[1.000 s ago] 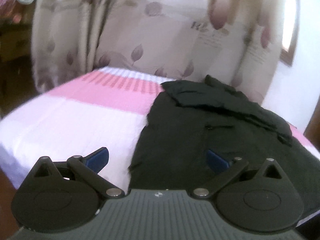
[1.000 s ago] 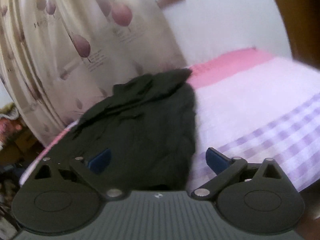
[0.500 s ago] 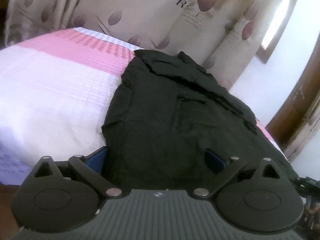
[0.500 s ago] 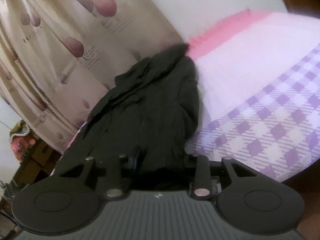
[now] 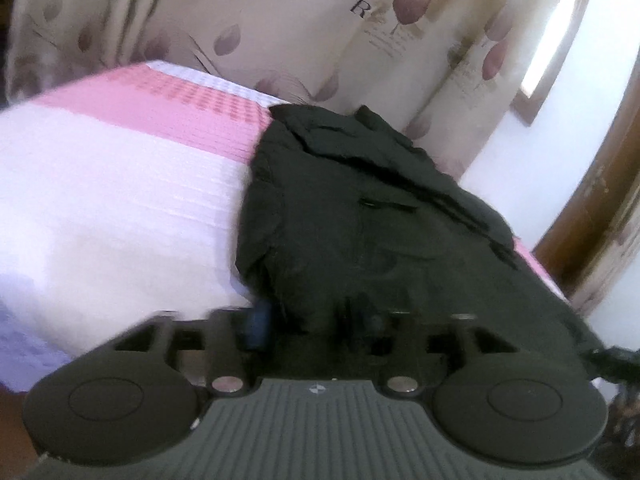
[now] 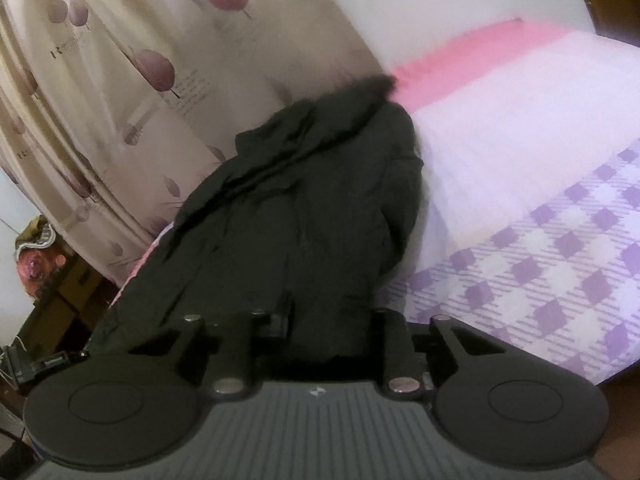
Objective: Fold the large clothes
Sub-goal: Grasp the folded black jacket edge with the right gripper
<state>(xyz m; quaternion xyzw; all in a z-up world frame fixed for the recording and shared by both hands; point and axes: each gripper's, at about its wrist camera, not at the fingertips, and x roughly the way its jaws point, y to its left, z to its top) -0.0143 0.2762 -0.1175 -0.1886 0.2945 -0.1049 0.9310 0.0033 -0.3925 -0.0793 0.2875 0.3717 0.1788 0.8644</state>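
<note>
Both grippers' fingers, just closing, pinch the black jacket (image 5: 360,216) hem; curtain (image 5: 280,28) behind.

Both tools (image 5: 320,320) (image 6: 328,328) just closing, pitched downward

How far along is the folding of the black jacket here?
Done: the jacket lies spread along the bed, no fold visible. In hand: both grippers have just been closing on its near hem, the right gripper pinching cloth, the left gripper with cloth between its jaws. Left: all the folding.
</note>
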